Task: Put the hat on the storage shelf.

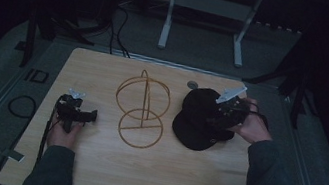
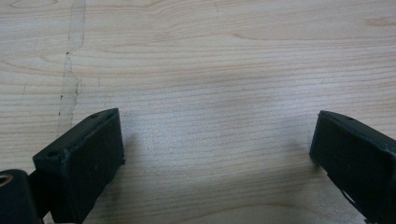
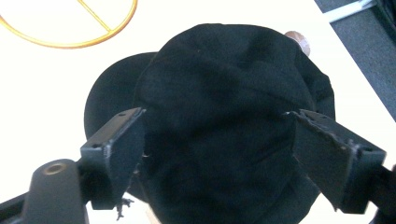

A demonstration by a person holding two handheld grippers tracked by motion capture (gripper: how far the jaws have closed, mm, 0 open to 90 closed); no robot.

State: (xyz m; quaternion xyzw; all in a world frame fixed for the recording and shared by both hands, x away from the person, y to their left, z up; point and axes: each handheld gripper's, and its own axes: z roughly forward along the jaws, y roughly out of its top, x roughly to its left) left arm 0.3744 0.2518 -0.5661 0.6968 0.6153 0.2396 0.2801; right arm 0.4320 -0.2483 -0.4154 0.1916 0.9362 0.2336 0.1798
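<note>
A black cap (image 1: 198,123) lies on the wooden table (image 1: 88,171) at the right, its brim toward the front. My right gripper (image 1: 217,115) hovers over its crown. In the right gripper view the jaws stand wide to either side of the cap (image 3: 219,84), and I see no pad pressing on the cloth; my right gripper (image 3: 213,113) is open. A gold wire hat stand (image 1: 142,106) of hoops stands at the table's middle, and its base ring (image 3: 70,28) lies beyond the cap. My left gripper (image 1: 90,115) rests at the left, open over bare wood (image 2: 218,115).
A small round disc (image 1: 192,84) lies on the table just behind the cap, and it peeks out past the crown (image 3: 296,37). A black cable loop (image 1: 21,105) lies off the table's left edge. A white frame (image 1: 204,23) stands on the floor behind.
</note>
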